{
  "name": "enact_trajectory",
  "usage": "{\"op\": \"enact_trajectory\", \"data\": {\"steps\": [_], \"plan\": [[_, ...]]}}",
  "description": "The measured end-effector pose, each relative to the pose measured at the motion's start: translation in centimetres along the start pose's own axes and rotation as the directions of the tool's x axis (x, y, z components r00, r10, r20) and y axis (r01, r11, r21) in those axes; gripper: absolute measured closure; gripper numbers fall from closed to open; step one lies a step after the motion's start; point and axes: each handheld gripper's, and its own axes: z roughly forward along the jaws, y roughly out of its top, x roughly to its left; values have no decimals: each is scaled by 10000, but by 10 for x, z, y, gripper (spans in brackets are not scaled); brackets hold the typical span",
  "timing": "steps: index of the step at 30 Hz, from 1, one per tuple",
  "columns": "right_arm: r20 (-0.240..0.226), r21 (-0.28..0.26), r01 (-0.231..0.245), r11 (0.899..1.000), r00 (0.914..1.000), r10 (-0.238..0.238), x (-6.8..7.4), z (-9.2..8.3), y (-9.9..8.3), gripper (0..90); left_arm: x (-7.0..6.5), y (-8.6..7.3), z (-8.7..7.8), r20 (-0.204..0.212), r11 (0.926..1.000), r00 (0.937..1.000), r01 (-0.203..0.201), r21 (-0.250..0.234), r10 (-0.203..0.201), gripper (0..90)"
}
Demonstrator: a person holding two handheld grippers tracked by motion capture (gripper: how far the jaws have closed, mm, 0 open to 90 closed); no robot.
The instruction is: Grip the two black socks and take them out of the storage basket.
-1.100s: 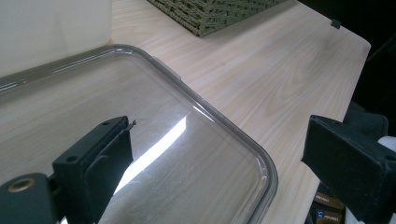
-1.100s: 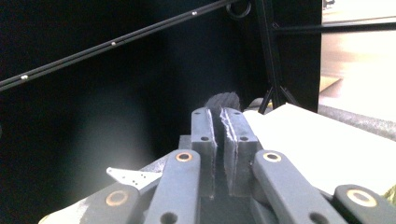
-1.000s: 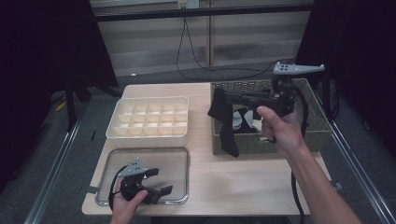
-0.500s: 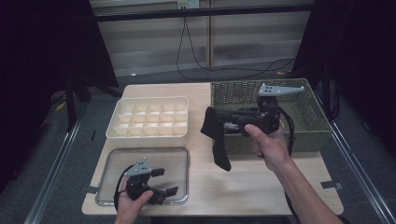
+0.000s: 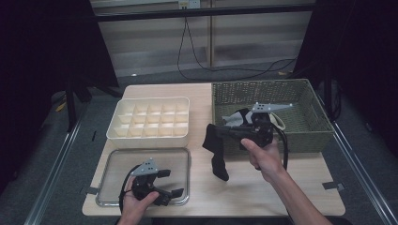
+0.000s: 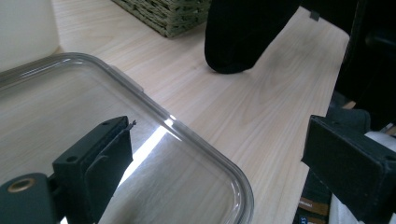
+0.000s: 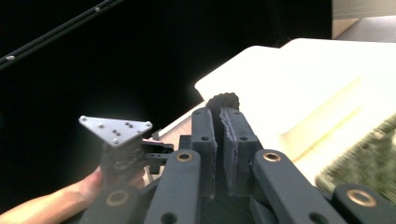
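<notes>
High view, near left: left hand-held gripper (image 5: 170, 183), jaws spread and empty, over a clear rectangular plastic lid (image 5: 115, 171) on the light wooden tabletop (image 5: 263, 192). Centre: right hand-held gripper (image 5: 217, 132) clamped on a black sock (image 5: 216, 150) hanging above the tabletop. Far: cream compartmented plastic tray (image 5: 149, 123) left, olive woven basket (image 5: 281, 93) right.

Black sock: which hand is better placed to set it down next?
Right. Its claw is shut on the sock, which hangs with its toe just above the table. The left claw rests open and empty over the clear tray.
</notes>
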Motion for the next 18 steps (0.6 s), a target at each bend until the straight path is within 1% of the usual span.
{"op": "enact_trajectory", "data": {"steps": [1,3,4,6,7,9,13,14,18], "plan": [[33,-13,-45,10000,10000,45,-2,-2,-1,843,-2,1,2,48,10000,10000,-25,50,24,81],[173,-55,-184,9998,9997,185,-8,-6,-6,843,-4,3,6,178,10000,9998,-5,-13,5,81],[215,-62,-300,9995,9993,302,-11,-8,-10,843,-4,3,7,162,10000,9998,-80,13,80,81],[336,-6,-375,9993,9987,375,-15,-10,-15,843,-5,4,11,136,9999,9999,-99,37,98,81],[368,22,-483,9988,9982,482,-17,-11,-18,843,-5,5,13,147,10000,9999,-56,8,56,81],[449,-10,-636,9980,9970,636,-20,-14,-23,843,-7,8,16,170,9999,9998,-120,25,120,82],[682,-222,-713,9972,9950,727,-24,-20,-27,843,-12,13,22,205,9994,9992,-342,45,341,87],[816,-296,-720,9970,9939,742,-25,-22,-27,843,-13,14,24,246,9993,9990,-365,21,365,89],[932,-269,-714,9971,9929,736,-30,-27,-31,843,-13,17,32,356,9990,9984,-443,94,439,94]]}}
